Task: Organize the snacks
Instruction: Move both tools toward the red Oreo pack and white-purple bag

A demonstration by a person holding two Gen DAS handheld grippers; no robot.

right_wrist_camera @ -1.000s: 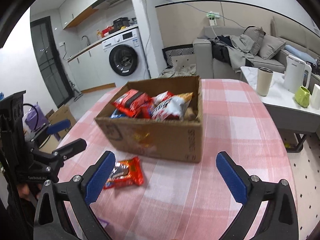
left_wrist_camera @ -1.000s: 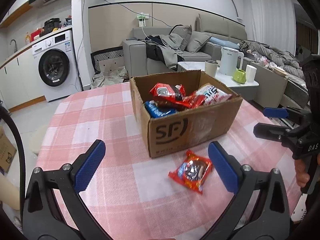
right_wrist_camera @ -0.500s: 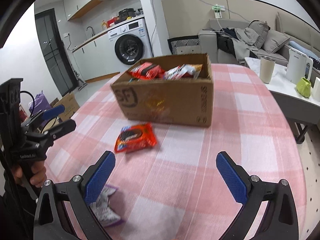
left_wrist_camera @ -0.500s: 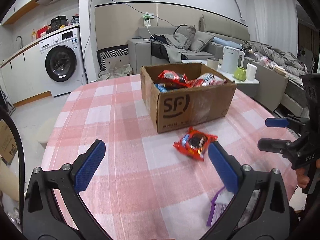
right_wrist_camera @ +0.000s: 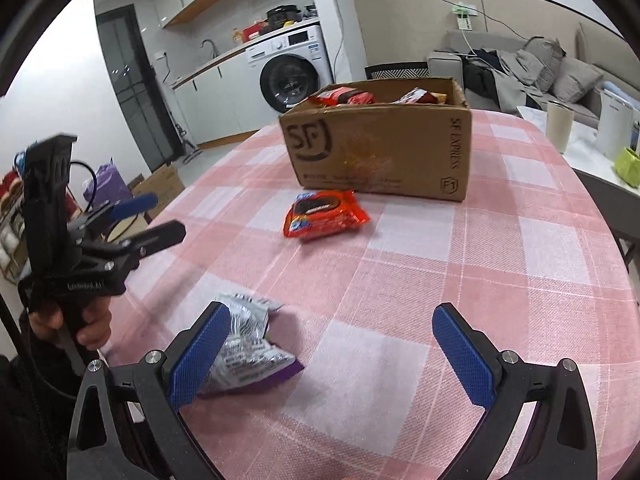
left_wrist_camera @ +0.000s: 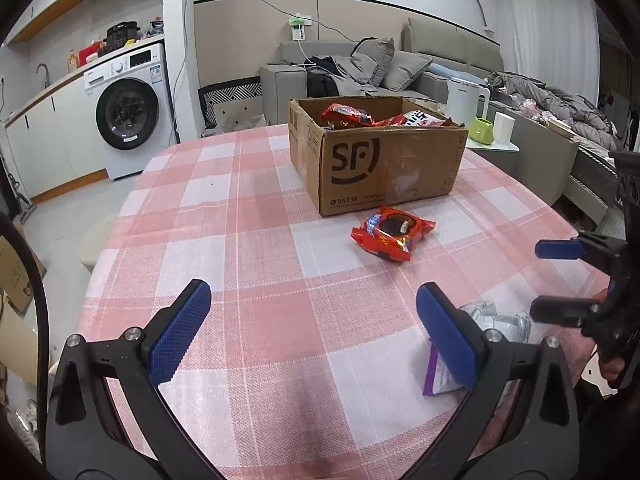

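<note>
A brown SF cardboard box (left_wrist_camera: 384,168) (right_wrist_camera: 380,152) holds several snack packs on the pink checked table (left_wrist_camera: 256,264). A red cookie pack (left_wrist_camera: 392,234) (right_wrist_camera: 322,214) lies on the cloth just in front of the box. A silver and purple snack bag (left_wrist_camera: 480,344) (right_wrist_camera: 248,348) lies near the front edge. My left gripper (left_wrist_camera: 310,334) is open and empty, the bag by its right finger. My right gripper (right_wrist_camera: 332,354) is open and empty, the bag by its left finger.
The table edge curves away on both sides. A washing machine (left_wrist_camera: 128,108) and counter stand far left. A grey sofa (left_wrist_camera: 360,72) and a side table with a kettle (left_wrist_camera: 464,98) and cups stand behind the box. Cardboard boxes sit on the floor (right_wrist_camera: 160,188).
Both grippers have pulled back from the box toward the near table edge. The silver and purple bag has come into view by the fingers. Both stay open.
</note>
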